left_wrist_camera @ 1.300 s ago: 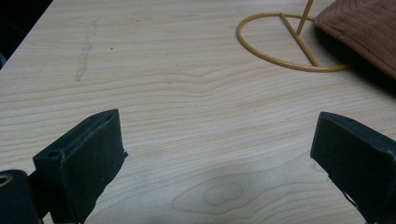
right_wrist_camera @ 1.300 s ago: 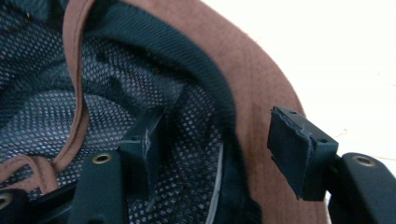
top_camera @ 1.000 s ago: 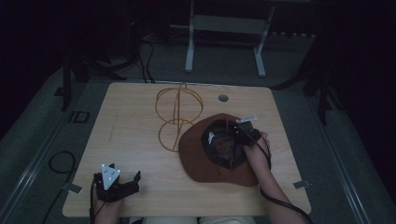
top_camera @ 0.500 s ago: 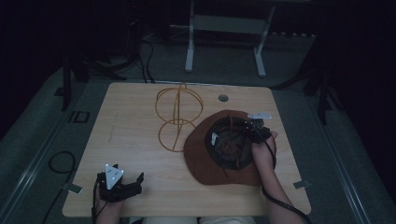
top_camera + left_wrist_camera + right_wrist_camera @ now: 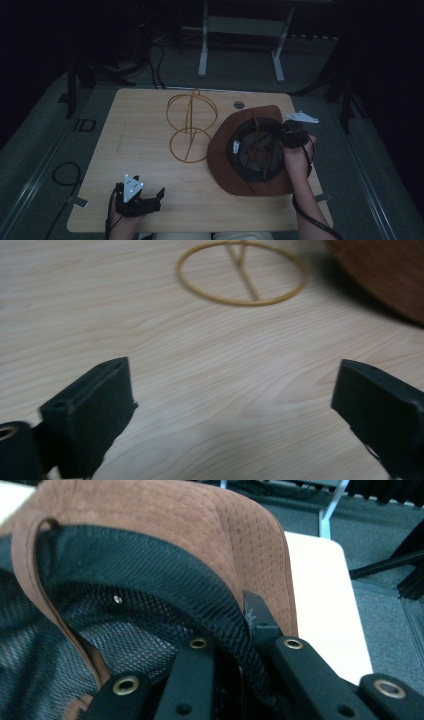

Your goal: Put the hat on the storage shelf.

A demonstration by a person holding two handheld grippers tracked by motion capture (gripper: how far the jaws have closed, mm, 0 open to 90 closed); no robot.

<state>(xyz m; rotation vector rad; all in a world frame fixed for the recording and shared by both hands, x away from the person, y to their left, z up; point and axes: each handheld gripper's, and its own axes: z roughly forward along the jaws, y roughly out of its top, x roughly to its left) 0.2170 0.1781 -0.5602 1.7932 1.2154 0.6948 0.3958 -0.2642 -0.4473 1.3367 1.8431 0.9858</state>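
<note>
A brown brimmed hat [image 5: 232, 165] lies upside down on the right half of the wooden table [image 5: 145, 125], its black mesh lining [image 5: 125, 625] facing up. My right gripper [image 5: 289, 136] is shut on the hat's crown wall at the right side, with the brown suede brim [image 5: 200, 525] rising behind its jaws. A gold wire stand [image 5: 191, 125] made of two rings stands left of the hat; its base ring [image 5: 242, 274] lies ahead of my left gripper. My left gripper [image 5: 150, 202] rests open near the table's front left edge, its jaws wide apart over bare wood.
A small round grommet [image 5: 239, 105] sits in the table near the back edge. A metal frame [image 5: 240, 35] stands on the grey floor beyond the table. A black cable [image 5: 62, 175] loops on the floor at the left.
My right gripper has shifted the hat rightward and slightly back, tilting its right brim up. The left gripper has barely moved.
</note>
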